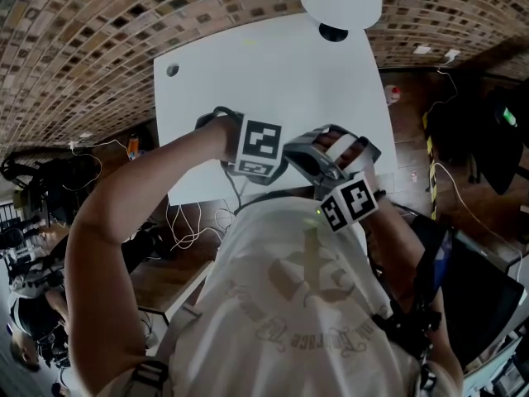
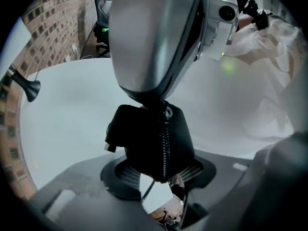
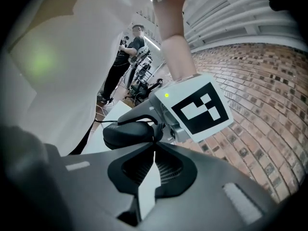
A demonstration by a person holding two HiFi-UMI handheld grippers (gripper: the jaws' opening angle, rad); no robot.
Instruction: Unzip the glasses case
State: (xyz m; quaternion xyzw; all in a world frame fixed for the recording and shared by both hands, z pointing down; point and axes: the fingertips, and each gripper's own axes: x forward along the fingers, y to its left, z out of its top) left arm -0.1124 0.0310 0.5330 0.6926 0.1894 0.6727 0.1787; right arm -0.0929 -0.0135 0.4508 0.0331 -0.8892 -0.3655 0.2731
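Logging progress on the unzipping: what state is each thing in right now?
Black zippered glasses case: zip closed along the visible stretch.
Left gripper: shut on the case.
Right gripper: shut, tips at the case's zip end.

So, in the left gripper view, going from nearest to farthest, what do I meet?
First the left fingers → case, gripped between them → right gripper, tip at the zip → brick wall.
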